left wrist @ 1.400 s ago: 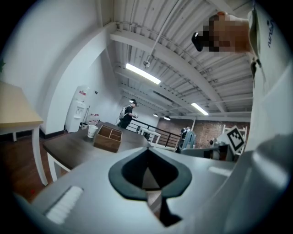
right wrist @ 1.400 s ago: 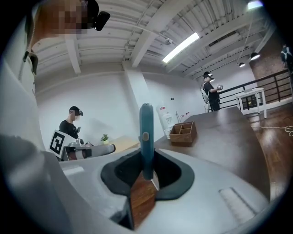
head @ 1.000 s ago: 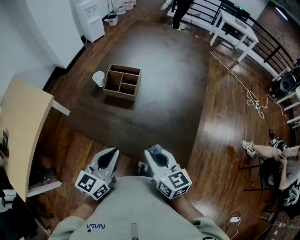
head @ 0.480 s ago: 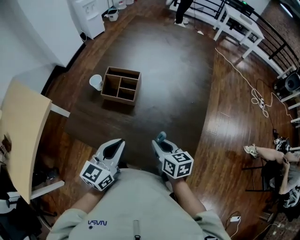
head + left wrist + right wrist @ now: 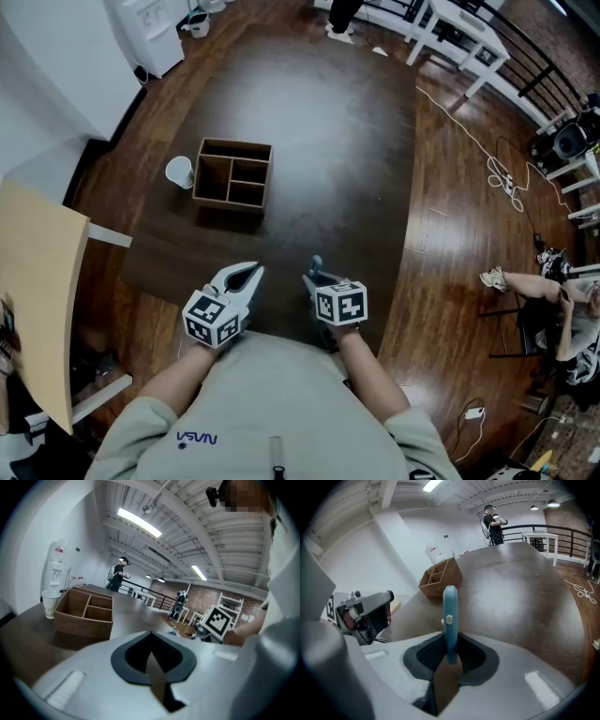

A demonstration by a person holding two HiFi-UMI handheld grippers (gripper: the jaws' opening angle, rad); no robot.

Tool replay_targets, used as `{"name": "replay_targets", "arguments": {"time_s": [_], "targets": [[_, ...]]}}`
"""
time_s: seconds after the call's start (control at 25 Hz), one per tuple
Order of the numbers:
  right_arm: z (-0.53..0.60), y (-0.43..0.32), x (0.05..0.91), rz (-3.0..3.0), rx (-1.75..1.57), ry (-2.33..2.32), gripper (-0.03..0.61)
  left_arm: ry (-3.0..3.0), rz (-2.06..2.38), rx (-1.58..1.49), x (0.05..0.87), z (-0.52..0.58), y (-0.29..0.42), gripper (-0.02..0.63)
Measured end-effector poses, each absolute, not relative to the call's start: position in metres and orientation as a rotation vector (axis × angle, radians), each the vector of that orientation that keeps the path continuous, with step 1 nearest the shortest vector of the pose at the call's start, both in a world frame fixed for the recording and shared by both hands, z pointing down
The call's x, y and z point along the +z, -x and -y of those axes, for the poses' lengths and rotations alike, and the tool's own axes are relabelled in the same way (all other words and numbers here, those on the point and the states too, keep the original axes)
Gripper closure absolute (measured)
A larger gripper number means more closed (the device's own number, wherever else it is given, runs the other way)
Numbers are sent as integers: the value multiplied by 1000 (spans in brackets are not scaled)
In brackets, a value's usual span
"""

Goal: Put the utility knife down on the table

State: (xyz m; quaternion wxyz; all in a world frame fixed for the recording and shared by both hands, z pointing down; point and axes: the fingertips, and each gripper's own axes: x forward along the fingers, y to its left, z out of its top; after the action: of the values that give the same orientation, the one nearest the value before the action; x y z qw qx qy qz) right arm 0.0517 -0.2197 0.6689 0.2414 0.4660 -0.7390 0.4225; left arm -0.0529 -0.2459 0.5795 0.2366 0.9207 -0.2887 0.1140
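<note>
Now both sit lower, nearer the dark brown counter [image 5: 328,141] edge vs a sec ago: right gripper [image 5: 314,272] fingers clamped on slim blue utility knife [image 5: 450,620], left gripper [image 5: 248,274] fingers together, empty. Set-down prob. next.

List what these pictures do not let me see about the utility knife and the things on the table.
Utility knife: rear end hidden between the right gripper's jaws in the right gripper view; blade unclear. In the head view the gripper covers most of it.
Cup contents: left gripper view shows only its wall; too small in head view.
Distant person: cut off by head view's top edge.
</note>
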Motion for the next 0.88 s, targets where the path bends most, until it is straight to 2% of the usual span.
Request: {"name": "replay_targets", "arguments": {"time_s": [0.28,0.68,0.88], "targets": [[215,-59,709,1779,1055,-1199,505,-2486,675,343,594,245,42,624],[223,-49,711,1719,932,-1158,503,-2438,662,342,603,242,51,624],[234,-45,707,1732,767,-1167,502,-2421,671,334,604,241,57,624]]}}
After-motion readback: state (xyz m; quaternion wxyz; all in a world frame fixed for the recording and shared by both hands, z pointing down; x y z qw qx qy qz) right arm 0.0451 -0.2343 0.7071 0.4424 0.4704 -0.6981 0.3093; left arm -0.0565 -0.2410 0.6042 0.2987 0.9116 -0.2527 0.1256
